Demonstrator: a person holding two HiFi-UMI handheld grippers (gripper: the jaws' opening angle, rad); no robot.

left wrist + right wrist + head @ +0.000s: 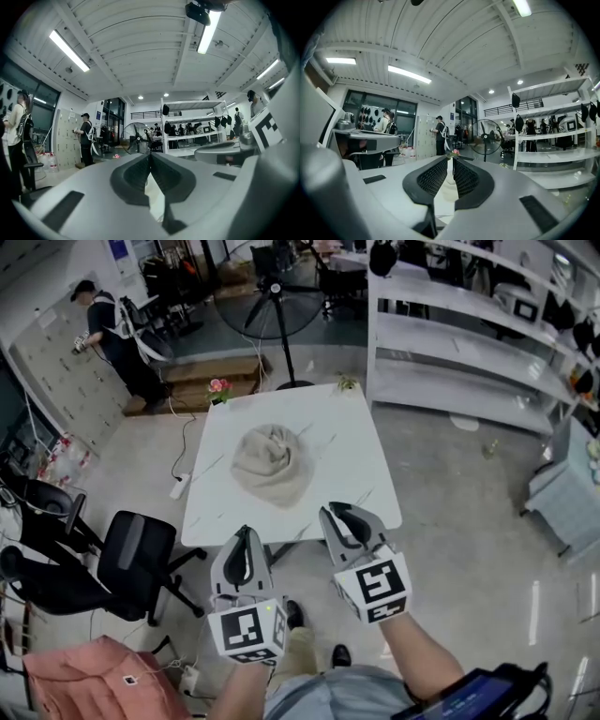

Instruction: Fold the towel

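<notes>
At the centre of the white counter, the towel lies as a crumpled beige mound, unfolded and well clear of every edge. Pink flowers stand at the far left corner of the counter.

Near edge: the two grippers are held side by side, level, pointing toward the towel and apart from it. The left gripper has its jaws together; in the left gripper view the dark ribbed pads meet at the tips, with nothing caught between them. The right gripper has its jaws slightly parted; in the right gripper view a thin slit of light separates the tips, and no object sits between the pads. Each gripper carries its marker cube toward the person, whose forearms enter from the bottom of the head view.

Surroundings: a black office chair stands left of the counter, a pedestal fan beyond its far side, and white shelving to the right. A person stands at a wall of lockers at upper left.
</notes>
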